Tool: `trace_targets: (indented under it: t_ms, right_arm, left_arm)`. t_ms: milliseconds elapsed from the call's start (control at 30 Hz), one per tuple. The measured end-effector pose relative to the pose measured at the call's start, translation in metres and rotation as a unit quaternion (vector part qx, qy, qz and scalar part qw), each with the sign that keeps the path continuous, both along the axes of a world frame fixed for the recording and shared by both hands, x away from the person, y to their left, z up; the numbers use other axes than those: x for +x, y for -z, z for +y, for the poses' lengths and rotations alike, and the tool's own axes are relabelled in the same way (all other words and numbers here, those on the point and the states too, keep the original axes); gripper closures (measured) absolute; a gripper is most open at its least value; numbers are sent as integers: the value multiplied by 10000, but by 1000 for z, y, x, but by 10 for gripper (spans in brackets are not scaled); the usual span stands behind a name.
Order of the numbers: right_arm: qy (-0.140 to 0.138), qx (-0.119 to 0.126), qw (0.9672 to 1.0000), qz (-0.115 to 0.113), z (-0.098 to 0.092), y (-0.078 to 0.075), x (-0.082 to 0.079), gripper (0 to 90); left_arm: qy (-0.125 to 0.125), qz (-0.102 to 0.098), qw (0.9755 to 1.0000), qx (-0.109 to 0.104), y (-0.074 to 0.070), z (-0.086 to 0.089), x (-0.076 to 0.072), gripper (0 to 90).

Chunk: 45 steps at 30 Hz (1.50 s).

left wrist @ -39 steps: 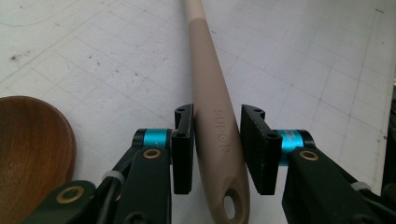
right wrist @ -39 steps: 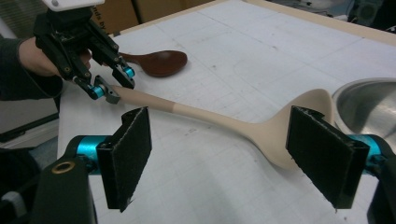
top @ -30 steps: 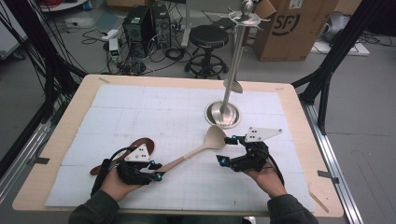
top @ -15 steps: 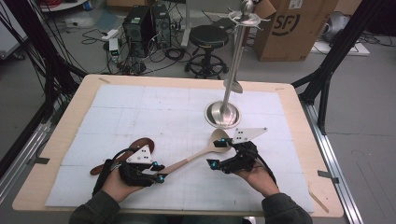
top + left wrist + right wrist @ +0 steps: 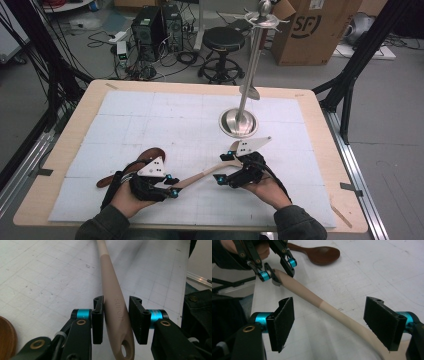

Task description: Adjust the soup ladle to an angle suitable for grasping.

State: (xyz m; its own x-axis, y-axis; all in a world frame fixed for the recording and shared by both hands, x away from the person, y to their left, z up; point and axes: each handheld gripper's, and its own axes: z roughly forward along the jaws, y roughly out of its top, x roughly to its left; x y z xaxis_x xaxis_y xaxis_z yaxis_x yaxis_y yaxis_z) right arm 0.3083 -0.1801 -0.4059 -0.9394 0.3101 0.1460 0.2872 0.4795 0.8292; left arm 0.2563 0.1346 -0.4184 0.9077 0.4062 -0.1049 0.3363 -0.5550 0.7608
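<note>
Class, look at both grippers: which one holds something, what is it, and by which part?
The left gripper holds the beige spoon by the end of its handle, near the hanging hole. The right gripper stands open astride the spoon's stem, gripping nothing.

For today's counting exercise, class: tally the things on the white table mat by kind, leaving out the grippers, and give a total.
Pale beige long-handled spoon: 1
Dark brown wooden spoon: 1
Spoons together: 2
Shiny metal stand with a round base and tall pole: 1
Total: 3
</note>
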Motion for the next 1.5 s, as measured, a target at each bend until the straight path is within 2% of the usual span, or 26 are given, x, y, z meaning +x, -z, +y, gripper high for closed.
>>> trace_targets:
  t_ms: [167,267,600,767,1233,1500]
  right_arm:
    - [-24,-109,9999,71,6,5,2,241]
    - [-31,-174,9998,93,9,8,2,242]
    - [-133,-397,9991,112,17,14,2,244]
    - [-157,-496,9986,118,20,17,1,247]
    - [-220,-761,9967,172,26,25,1,267]
    - [-275,-958,9950,76,29,29,1,310]
  left_arm:
    - [72,-3,10000,54,0,-2,0,665]
    - [65,20,10000,-10,1,-3,-1,665]
    - [158,14,9999,13,-1,-7,-2,665]
    - [161,44,9999,-41,-2,-9,-3,665]
    - [228,-16,9997,-55,-5,-14,-4,666]
    - [243,-31,9997,-72,-6,-15,-4,666]
